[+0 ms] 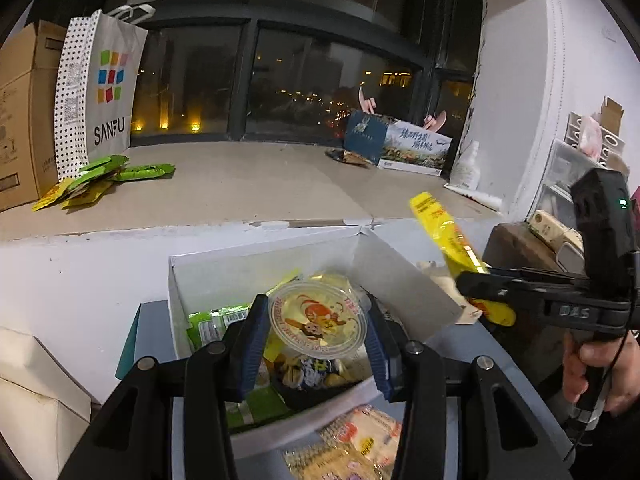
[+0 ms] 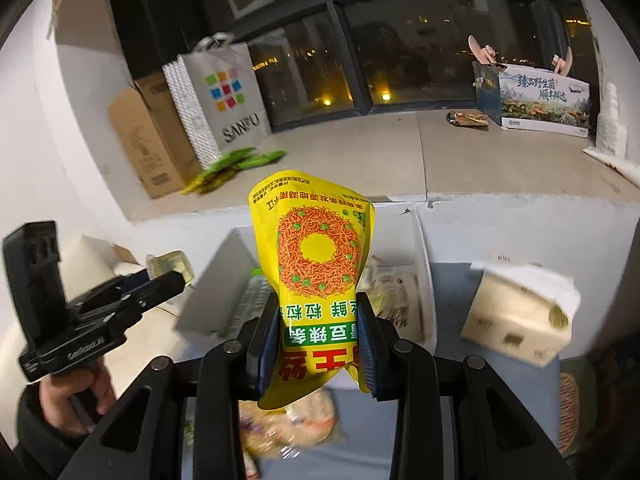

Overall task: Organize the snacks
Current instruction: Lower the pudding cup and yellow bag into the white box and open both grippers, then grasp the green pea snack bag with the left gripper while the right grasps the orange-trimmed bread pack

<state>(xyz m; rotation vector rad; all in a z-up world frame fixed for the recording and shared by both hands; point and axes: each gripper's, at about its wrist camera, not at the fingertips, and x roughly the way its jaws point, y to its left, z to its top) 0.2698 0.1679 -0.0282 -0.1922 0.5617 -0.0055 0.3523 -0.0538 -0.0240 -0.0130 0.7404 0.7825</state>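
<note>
Now both tongs are mid-carry above the white box (image 1: 264, 268): left tongs (image 1: 316, 336) clamp a round jelly cup (image 1: 318, 322), right tongs (image 2: 318, 344) pinch a yellow snack pouch (image 2: 316, 264). Next, prob. set each w/ its kind. Only right view shows the tissue pack (image 2: 520, 316), right of its tongs.

One jelly cup (image 1: 318, 322), one yellow pouch (image 2: 316, 276)

A SANFU paper bag (image 1: 100, 92) stands beside a cardboard box (image 1: 24, 112) below the dark window (image 1: 280, 60).
</note>
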